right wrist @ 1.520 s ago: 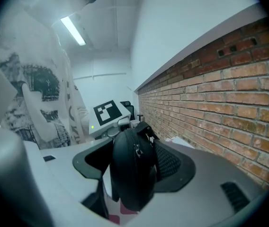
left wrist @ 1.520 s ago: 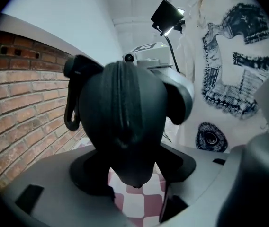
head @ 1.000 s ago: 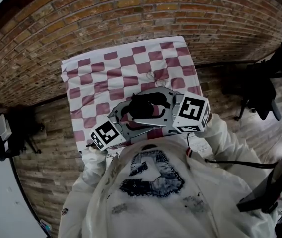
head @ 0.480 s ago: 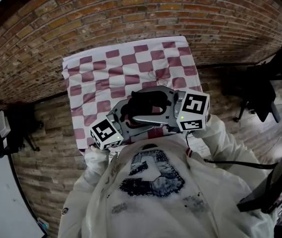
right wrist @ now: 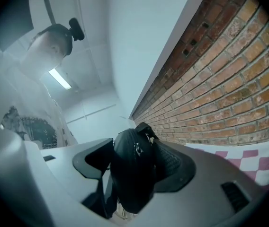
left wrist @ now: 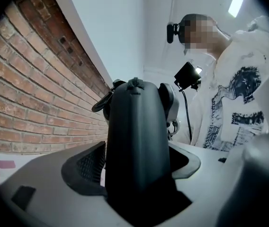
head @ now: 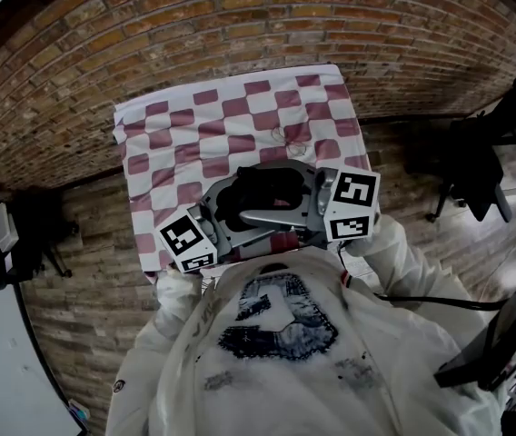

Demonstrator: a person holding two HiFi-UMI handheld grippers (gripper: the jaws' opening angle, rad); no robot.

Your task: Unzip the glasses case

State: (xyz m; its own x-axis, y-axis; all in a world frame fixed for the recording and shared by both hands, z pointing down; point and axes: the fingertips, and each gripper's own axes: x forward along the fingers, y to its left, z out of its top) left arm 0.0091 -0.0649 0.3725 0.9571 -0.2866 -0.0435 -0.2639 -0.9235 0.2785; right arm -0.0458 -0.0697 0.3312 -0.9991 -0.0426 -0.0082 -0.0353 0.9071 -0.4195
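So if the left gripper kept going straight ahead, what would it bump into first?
The left gripper is clamped on the black glasses case, so that comes first. Behind it, seemingly the right gripper on the case's other end.

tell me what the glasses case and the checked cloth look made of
Glasses case: apparently a black semi-rigid shell, maybe fabric- or leatherette-covered; matte with slight sheen, zip line along its edge. Checked cloth: woven fabric, probably cotton; matte, wrinkled, wavy edges.
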